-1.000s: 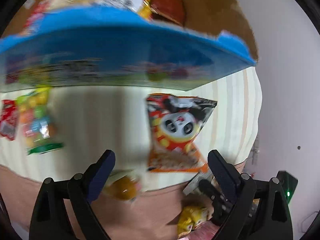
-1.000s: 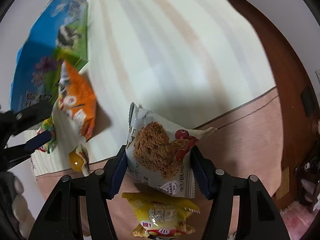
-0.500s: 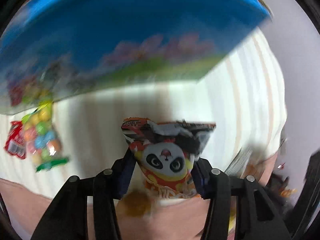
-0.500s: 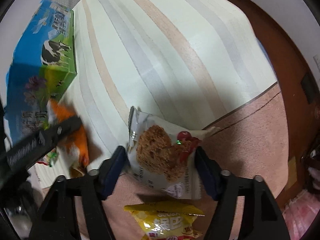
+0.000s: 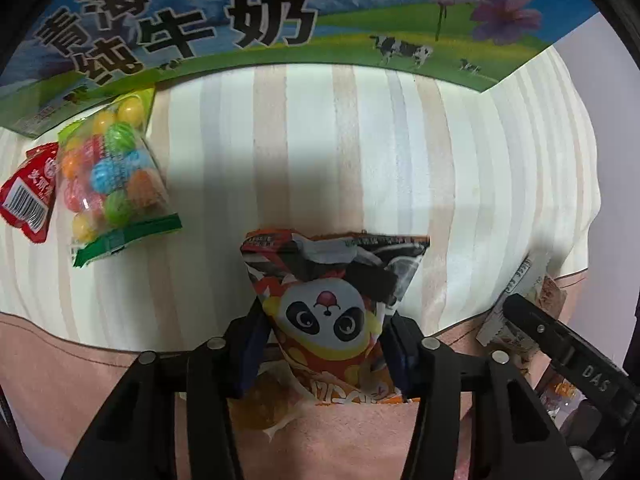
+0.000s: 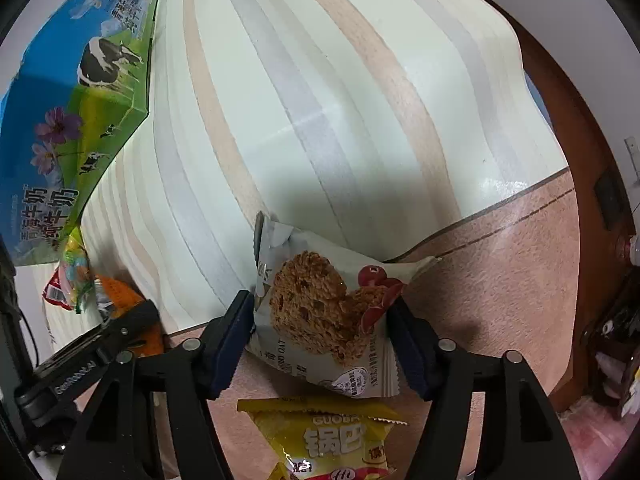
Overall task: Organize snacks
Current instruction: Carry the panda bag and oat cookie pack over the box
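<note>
Both wrist views look steeply down, close over striped tablecloth [image 5: 360, 152]. Left view faces milk box [image 5: 280, 20] side. Right view sees the box [image 6: 72, 92] at left. Shared: box, cloth, candy bag [image 5: 112, 176], each other's gripper.

7 snack packs [image 5: 332, 320], 1 milk carton [image 5: 240, 20], 2 tools [image 5: 320, 344]

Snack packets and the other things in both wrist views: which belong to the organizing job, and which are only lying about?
Job:
- panda snack bag, in the left tongs
- oat cookie packet, between the right tongs
- yellow snack bag
- colourful candy bag
- red packet

Lying about:
- milk carton box
- striped tablecloth
</note>
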Demonstrator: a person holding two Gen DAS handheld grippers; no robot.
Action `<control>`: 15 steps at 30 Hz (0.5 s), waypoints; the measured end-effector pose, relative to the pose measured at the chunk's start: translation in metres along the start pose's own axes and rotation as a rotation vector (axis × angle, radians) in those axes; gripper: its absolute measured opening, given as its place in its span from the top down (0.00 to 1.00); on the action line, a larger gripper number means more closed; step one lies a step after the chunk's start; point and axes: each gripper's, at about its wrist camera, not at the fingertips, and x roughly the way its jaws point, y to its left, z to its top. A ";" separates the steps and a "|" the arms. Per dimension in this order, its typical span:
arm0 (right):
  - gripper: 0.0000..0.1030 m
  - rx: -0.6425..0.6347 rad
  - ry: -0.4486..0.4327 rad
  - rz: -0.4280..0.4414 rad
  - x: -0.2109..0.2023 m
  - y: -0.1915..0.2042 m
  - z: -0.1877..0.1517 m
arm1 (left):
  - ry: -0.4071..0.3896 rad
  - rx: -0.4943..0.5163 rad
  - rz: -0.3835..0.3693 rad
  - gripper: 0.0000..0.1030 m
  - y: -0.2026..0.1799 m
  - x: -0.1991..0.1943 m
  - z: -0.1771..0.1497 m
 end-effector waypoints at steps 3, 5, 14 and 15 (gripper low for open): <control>0.40 -0.014 -0.027 0.020 -0.010 0.006 -0.006 | -0.018 -0.017 -0.016 0.60 0.004 -0.014 0.000; 0.40 -0.021 -0.035 0.041 -0.016 0.011 -0.009 | -0.033 -0.020 -0.025 0.60 0.016 -0.026 -0.004; 0.44 -0.093 -0.073 0.152 -0.048 0.057 -0.014 | -0.139 -0.014 -0.078 0.60 0.037 -0.098 -0.021; 0.44 -0.102 -0.080 0.167 -0.054 0.061 -0.014 | -0.152 -0.015 -0.092 0.60 0.041 -0.109 -0.022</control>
